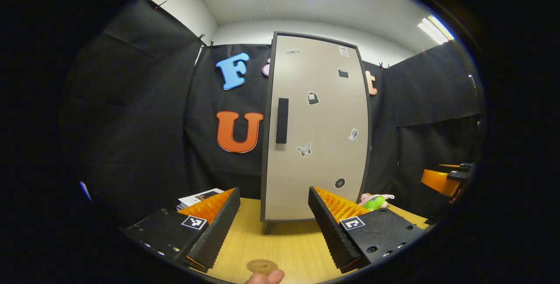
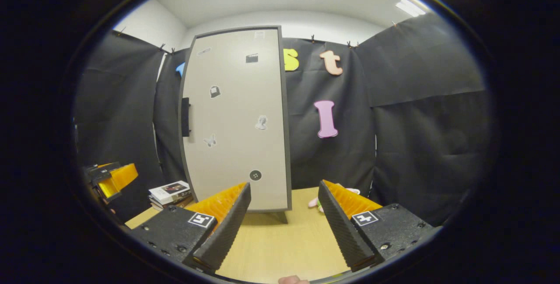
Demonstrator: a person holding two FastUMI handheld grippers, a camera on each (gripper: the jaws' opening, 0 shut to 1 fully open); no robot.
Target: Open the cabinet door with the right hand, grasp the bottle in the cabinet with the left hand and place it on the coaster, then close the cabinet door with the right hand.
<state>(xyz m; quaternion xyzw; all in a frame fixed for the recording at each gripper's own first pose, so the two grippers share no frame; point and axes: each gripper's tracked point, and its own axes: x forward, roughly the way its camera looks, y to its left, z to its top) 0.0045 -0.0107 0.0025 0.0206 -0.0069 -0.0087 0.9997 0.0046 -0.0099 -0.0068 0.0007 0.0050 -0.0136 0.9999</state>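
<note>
- Fingers of the left gripper [image 1: 274, 222] sit closest in the left gripper view, wide apart, with nothing between them.
- Just past them, at 6 o'clock, a round coaster [image 1: 261, 266] lies flat on the wooden table [image 1: 284, 244]. A fingertip [image 1: 267, 277] pokes in right beside it.
- Standing at 12 o'clock is the cabinet [image 1: 317, 131]. Its door is shut, so the bottle must be hidden inside.
- The dark handle [image 1: 282, 120] runs up and down near the door's left edge.
- The right gripper [image 2: 284, 218] is wide open too and holds nothing. It is well apart from the cabinet.
- I think the step now is opening the door. To do it well, the right gripper should go toward the handle at 10 o'clock in the right gripper view, close both fingers around it, then pull gently in a curve so the cabinet does not tip.
- A stack of books [image 2: 171, 193] and a soft toy [image 1: 375, 201] sit beside the cabinet.
</note>
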